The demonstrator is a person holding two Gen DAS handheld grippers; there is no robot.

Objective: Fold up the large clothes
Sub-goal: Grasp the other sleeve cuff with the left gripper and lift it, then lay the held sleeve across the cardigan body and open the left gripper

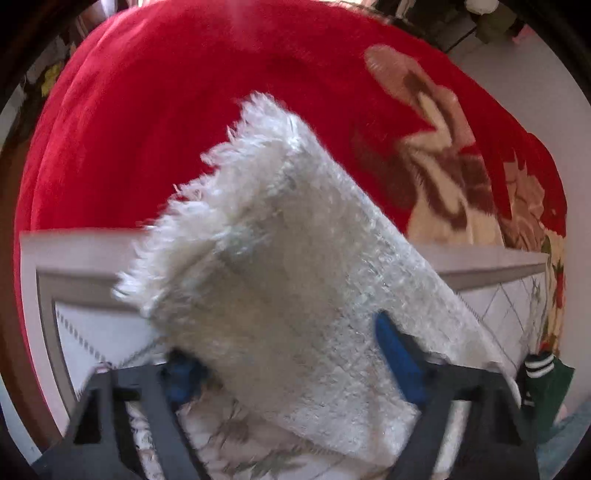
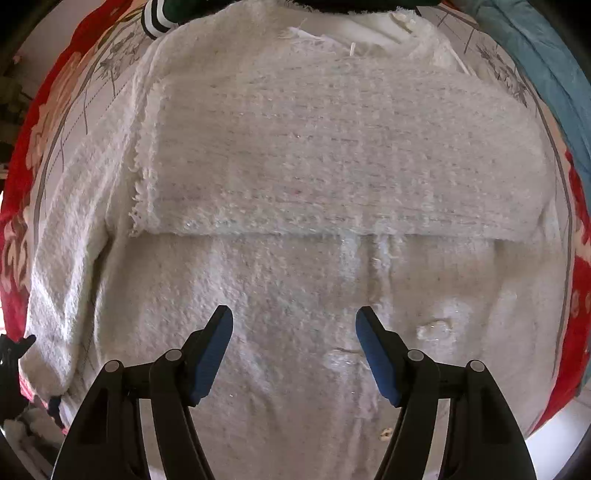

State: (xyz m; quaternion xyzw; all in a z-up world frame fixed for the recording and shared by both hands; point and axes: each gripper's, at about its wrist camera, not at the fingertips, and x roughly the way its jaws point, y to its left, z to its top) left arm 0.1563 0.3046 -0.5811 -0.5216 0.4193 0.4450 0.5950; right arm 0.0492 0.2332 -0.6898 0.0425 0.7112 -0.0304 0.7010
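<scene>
A white fuzzy sweater [image 2: 295, 280] lies spread flat on the bed, filling the right wrist view. One sleeve [image 2: 332, 166] is folded across its body, frayed cuff toward the left. My right gripper [image 2: 294, 332] hangs open just above the sweater's lower body, with nothing between its blue pads [image 2: 212, 354]. In the left wrist view the other sleeve [image 1: 280, 258] runs out between the fingers, its fringed cuff pointing away. My left gripper [image 1: 290, 369] is shut on this sleeve; the cloth partly hides the left pad [image 1: 181, 380].
A red floral blanket [image 1: 184, 92] covers the bed beyond a white quilted sheet [image 1: 509, 306]. A dark green garment with a striped cuff [image 1: 543, 373] lies at the sheet's edge, also seen as the striped cuff [image 2: 159, 18]. Teal fabric [image 2: 546, 62] lies at the upper right.
</scene>
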